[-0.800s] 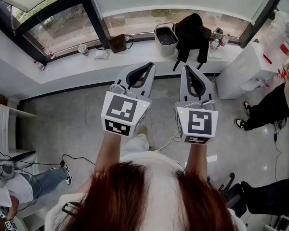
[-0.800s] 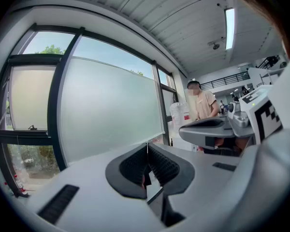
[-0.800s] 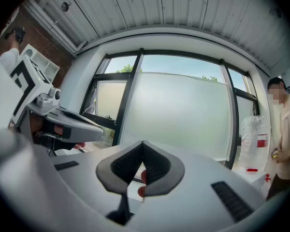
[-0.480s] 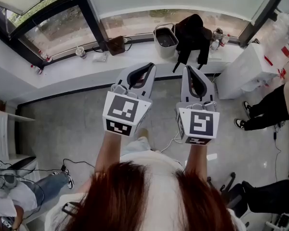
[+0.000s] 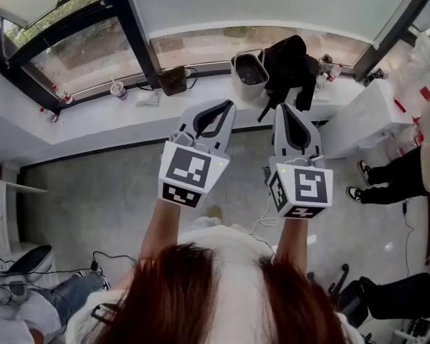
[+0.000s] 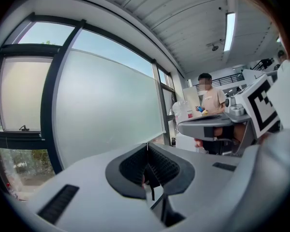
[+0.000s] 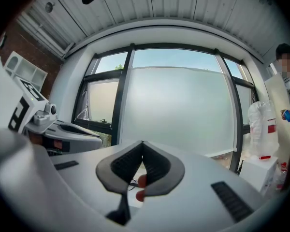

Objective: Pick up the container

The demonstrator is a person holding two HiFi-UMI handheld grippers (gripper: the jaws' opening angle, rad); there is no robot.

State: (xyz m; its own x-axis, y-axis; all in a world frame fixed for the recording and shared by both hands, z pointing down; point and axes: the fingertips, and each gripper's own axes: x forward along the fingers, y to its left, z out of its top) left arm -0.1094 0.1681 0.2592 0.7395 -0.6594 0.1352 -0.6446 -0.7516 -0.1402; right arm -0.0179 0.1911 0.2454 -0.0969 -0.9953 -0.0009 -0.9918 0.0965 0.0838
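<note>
A grey open-topped container point(image 5: 249, 67) with a wire handle stands on the white window sill point(image 5: 129, 113), next to a black bag point(image 5: 292, 61). Both grippers are held side by side in the air, level, pointing toward the sill. In the head view the left gripper point(image 5: 227, 104) has its tip just below and left of the container. The right gripper point(image 5: 282, 108) is below the black bag. Both are shut with nothing between the jaws, as the left gripper point(image 6: 147, 144) and right gripper point(image 7: 142, 142) show in their own views. Those two views show only window glass, not the container.
The sill also holds a brown bag point(image 5: 173, 79), a cup point(image 5: 117, 89) and small bottles point(image 5: 328, 69). A white cabinet point(image 5: 365, 113) stands at the right, with a person's legs point(image 5: 394, 178) beside it. Another person point(image 5: 29, 303) and cables lie on the floor at lower left.
The head view has shifted, so the sill and container sit a little lower in the picture. Both grippers stay side by side and shut, slightly nearer the sill.
</note>
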